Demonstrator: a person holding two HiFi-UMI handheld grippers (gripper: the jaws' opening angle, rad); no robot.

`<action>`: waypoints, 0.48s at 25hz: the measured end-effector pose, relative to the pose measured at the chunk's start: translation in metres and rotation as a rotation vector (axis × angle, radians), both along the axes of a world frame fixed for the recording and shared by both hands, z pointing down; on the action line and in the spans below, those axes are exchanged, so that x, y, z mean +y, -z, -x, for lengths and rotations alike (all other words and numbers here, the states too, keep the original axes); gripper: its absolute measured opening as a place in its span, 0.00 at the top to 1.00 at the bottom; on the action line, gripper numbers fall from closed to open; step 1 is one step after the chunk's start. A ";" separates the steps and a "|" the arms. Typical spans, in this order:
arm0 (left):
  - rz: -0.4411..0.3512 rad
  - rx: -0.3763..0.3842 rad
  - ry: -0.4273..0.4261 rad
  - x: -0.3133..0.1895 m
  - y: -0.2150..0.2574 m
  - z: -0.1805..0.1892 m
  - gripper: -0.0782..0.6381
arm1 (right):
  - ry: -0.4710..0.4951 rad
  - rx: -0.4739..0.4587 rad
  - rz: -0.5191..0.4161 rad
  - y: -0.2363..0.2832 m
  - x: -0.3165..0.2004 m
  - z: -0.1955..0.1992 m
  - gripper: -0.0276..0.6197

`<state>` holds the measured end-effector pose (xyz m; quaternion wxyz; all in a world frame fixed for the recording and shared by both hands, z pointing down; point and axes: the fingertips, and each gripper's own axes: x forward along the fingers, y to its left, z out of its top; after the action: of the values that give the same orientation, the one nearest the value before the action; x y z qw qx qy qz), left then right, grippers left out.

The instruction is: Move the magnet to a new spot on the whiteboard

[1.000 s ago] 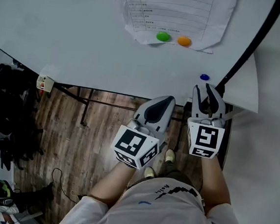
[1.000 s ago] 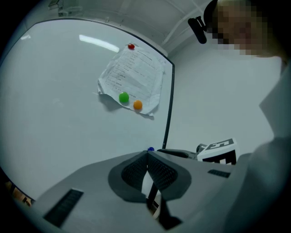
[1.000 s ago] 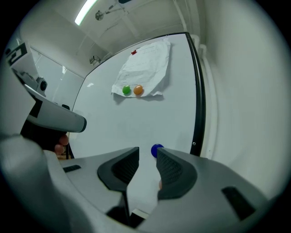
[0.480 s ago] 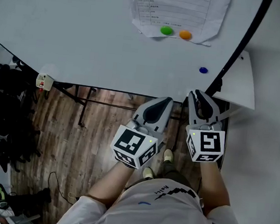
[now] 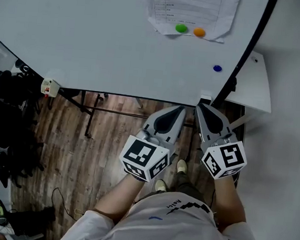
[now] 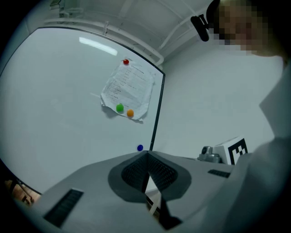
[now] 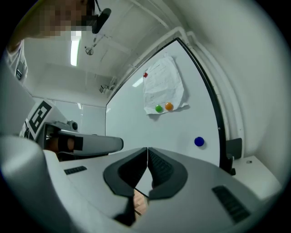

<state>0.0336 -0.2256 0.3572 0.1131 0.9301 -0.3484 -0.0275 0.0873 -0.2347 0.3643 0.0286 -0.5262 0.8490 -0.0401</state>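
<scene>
Left gripper (image 5: 179,109) and right gripper (image 5: 201,107) jaws together, empty; we should open the right to straddle the blue magnet (image 5: 217,68) squarely.

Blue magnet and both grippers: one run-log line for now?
blue magnet: on whiteboard, untouched | left gripper: shut, empty | right gripper: shut, empty, short of magnet

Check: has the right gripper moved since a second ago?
Yes. The right gripper has drawn back from the blue magnet, toward the person, jaws now shut and empty.
</scene>
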 end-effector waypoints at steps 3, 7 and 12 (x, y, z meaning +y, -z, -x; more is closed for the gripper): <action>-0.005 0.002 0.000 0.011 0.002 0.006 0.88 | 0.024 -0.032 0.002 0.001 0.014 0.008 0.93; -0.006 0.008 -0.002 0.024 0.004 0.013 0.88 | 0.051 -0.066 0.011 0.002 0.031 0.018 0.94; -0.013 0.018 -0.010 0.038 0.008 0.018 0.88 | 0.064 -0.066 0.005 0.006 0.047 0.031 0.94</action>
<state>0.0158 -0.1871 0.3491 0.1101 0.9322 -0.3426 -0.0374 0.0564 -0.1873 0.3580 0.0538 -0.4973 0.8638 -0.0605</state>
